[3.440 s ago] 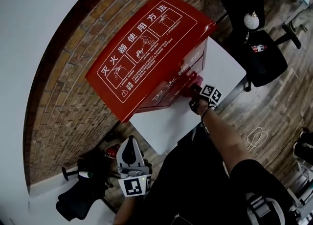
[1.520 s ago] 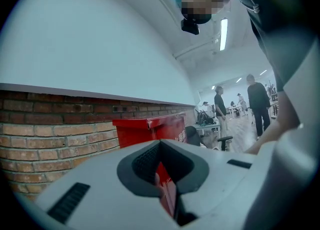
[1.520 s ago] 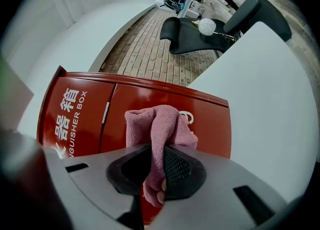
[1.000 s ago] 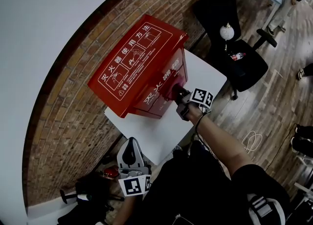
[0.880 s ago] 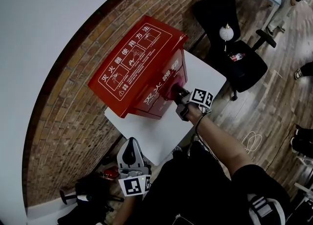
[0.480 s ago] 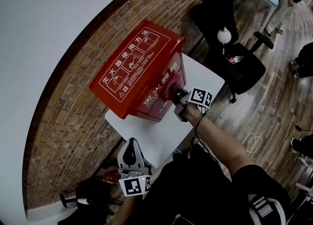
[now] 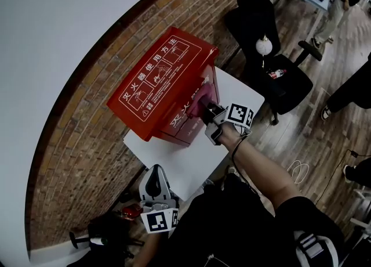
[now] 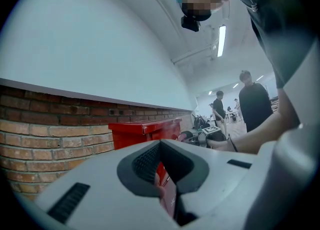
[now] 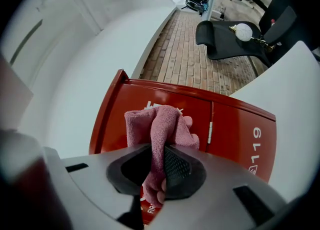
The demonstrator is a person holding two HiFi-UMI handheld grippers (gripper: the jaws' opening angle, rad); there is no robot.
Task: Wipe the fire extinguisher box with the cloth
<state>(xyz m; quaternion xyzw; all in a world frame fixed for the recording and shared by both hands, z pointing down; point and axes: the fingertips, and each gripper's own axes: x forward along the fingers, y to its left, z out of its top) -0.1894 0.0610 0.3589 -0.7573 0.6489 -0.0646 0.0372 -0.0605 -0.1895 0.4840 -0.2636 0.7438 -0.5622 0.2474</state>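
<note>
Head view: a red fire extinguisher box (image 7: 159, 89) stands on a white table (image 7: 185, 164) against a brick wall (image 7: 75, 144). The right gripper (image 7: 204, 109) meets the box's front, and the left gripper (image 7: 154, 174) hangs low, well apart from the box.
Left gripper view: the jaws are together with nothing between them, and the box stands beyond.
Right gripper view: the jaws are clamped on a pink cloth (image 9: 160, 126), bunched against the box's closed door (image 9: 170, 101). The contents are unseen.

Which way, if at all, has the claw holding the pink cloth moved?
Yes, slightly. The right claw with its pink cloth started at the bottom right front corner of the red fire extinguisher box; now it sits higher up that front.
</note>
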